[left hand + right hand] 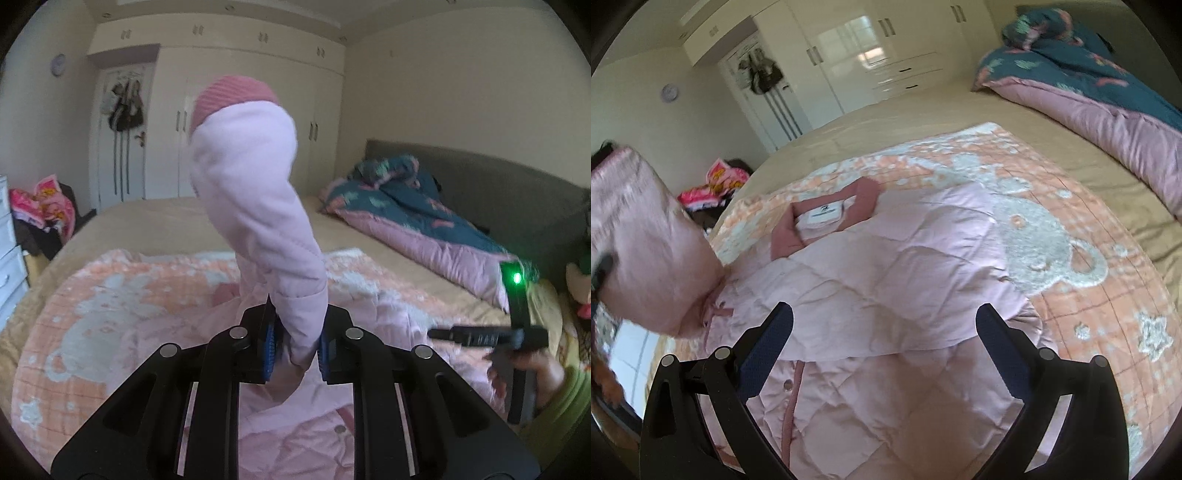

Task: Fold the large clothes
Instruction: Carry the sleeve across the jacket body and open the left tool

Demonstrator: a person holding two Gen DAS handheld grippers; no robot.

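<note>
Now the left gripper [295,354] is clenched on the pale pink quilted jacket's sleeve [255,206], lifted upright above the jacket body [879,280] on the peach bear-print blanket [1089,295]; the right gripper [884,332], jaws spread and empty, hovers nearer the body.

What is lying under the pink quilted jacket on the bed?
The pink quilted jacket lies on a peach blanket with a pale bear print, spread over the tan bedsheet. The blanket under the jacket's body is covered, so nothing there can be seen.
</note>
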